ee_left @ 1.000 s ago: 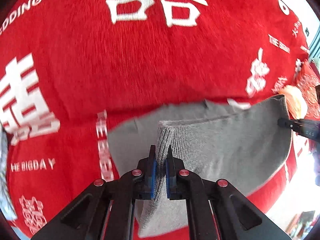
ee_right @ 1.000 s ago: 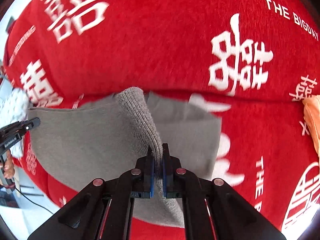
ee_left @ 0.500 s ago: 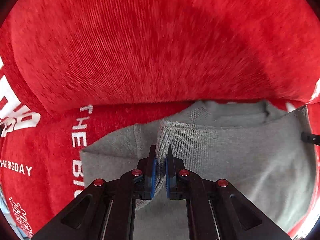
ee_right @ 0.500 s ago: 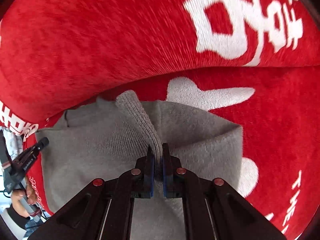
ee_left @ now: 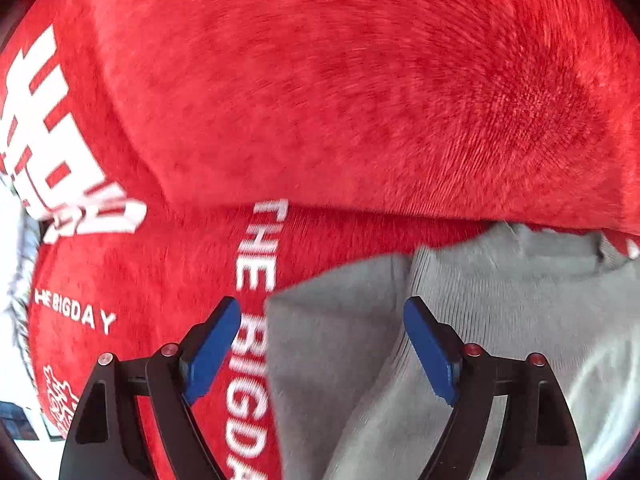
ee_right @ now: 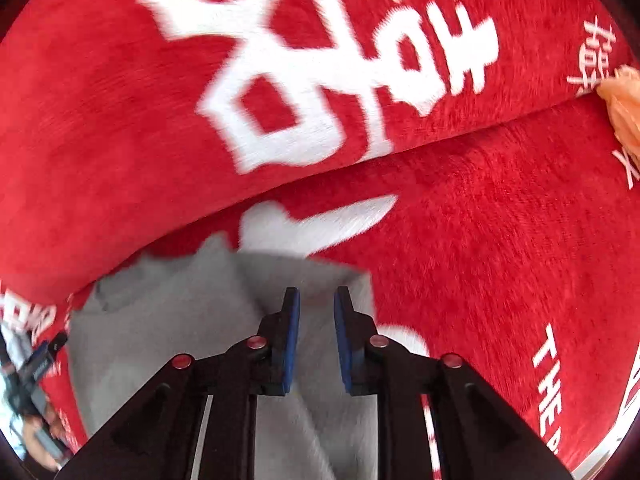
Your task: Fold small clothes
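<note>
Left gripper [ee_left: 322, 344]: jaws just opened wide, pads clear of the grey garment [ee_left: 500, 320].
Right gripper [ee_right: 316, 336]: just parted narrowly, gripping nothing.
Garment: lying on red blanket [ee_left: 320, 100].

The garment [ee_left: 500, 320] lies on the cover [ee_left: 320, 100], below the crease where the cover rises. In the left wrist view the garment fills the lower right, its left edge beside the printed lettering [ee_left: 256, 264]. In the right wrist view it lies at lower left; a second cloth item [ee_right: 624, 104] sits at the right edge, well apart, on the crease.
</note>
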`<action>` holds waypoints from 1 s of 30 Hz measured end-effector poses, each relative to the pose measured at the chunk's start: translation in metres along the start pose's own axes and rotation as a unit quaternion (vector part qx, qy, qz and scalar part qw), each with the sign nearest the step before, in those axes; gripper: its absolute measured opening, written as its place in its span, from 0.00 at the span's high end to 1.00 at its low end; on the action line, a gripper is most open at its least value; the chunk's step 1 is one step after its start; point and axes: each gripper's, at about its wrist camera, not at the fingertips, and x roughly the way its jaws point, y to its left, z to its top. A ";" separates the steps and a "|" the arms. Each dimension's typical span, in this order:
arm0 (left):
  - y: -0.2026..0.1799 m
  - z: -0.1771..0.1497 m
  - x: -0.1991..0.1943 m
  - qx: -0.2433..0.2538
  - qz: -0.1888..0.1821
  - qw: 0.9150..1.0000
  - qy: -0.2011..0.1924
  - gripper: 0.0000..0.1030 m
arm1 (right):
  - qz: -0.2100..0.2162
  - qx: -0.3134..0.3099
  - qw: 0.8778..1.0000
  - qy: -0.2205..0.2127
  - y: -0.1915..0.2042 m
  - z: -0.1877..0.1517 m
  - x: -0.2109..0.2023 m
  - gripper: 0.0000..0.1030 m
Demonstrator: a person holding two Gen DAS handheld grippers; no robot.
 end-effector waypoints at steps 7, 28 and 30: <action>0.025 -0.063 -0.024 -0.004 -0.078 0.995 0.068 0.19 | 0.122 0.009 0.992 0.036 0.022 -0.070 -0.028 0.43; 0.030 -0.162 -0.029 -0.033 -0.193 0.972 0.132 0.88 | 0.161 0.255 0.949 0.090 -0.057 -0.179 -0.007 0.90; 0.031 -0.165 -0.041 -0.020 -0.199 0.972 0.121 0.88 | 0.141 0.181 0.969 0.087 -0.045 -0.160 -0.022 0.90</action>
